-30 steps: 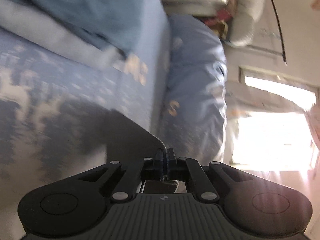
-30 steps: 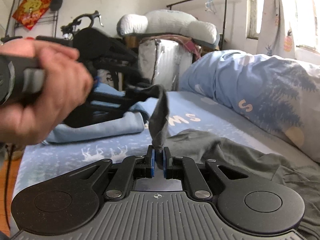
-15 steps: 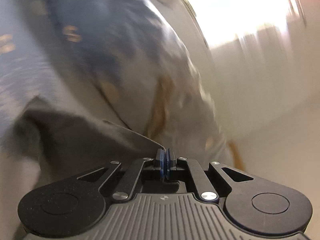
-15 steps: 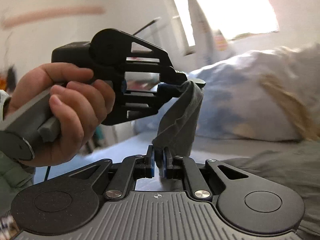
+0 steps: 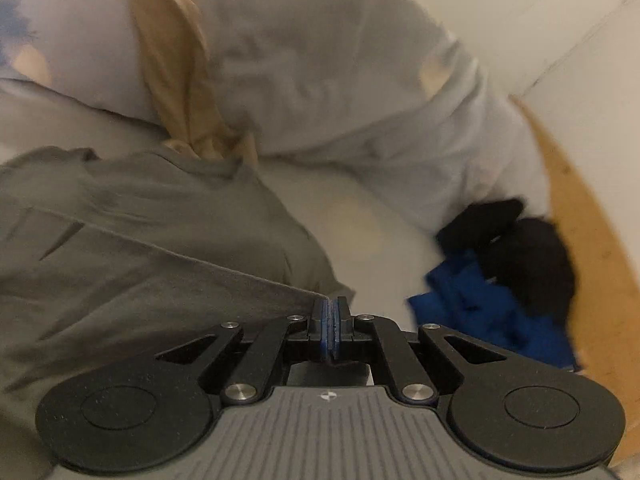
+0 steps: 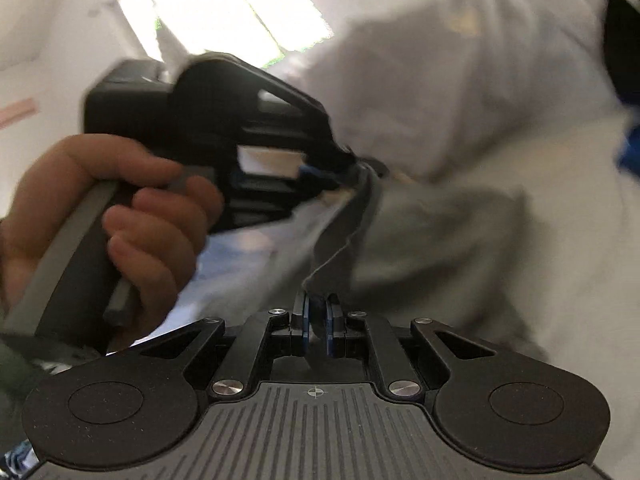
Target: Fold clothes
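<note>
**Two grippers clamped on one grey garment**

Left wrist view: the left gripper (image 5: 331, 307) has its blue pads pressed together on a taut hem of the grey garment (image 5: 132, 248), which spreads away to the left over the pale bedding (image 5: 352, 92). A tan cloth (image 5: 180, 80) lies on the bedding just beyond the garment; a blue and black bundle (image 5: 504, 276) sits at right, near a wooden edge (image 5: 588, 216).

Right wrist view: the right gripper (image 6: 317, 306) is clenched on a bunched fold of the same garment (image 6: 432, 240), a narrow gap showing between the pads around the cloth. The strip of fabric runs up to the tip of the left gripper (image 6: 352, 160), held in a person's hand (image 6: 116, 208). The picture is blurred.
</note>
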